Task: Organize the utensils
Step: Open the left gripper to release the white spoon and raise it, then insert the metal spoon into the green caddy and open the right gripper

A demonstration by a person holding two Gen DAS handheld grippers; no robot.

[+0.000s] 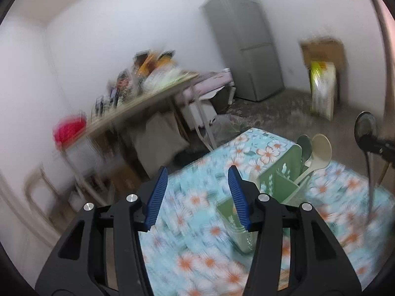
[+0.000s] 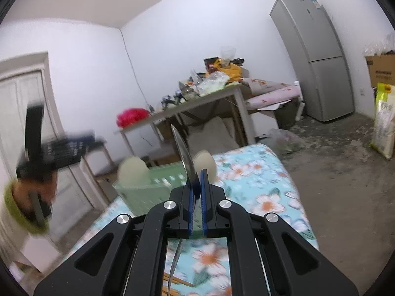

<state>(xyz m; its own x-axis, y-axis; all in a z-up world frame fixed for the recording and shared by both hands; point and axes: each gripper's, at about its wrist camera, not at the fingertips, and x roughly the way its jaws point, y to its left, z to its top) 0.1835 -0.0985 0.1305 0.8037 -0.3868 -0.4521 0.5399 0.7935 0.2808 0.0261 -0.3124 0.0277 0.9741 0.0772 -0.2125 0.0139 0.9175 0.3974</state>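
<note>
Left gripper: jaws apart, nothing between them, above the flowered tablecloth.
Right gripper: jaws clamped on a metal spoon, its bowl pointing up past the fingertips, its handle trailing back under the gripper.
Green holder: stands on the tablecloth, just right of the left gripper.
Cream spoon: upright in the holder.
Fridge: against the far wall.
</note>
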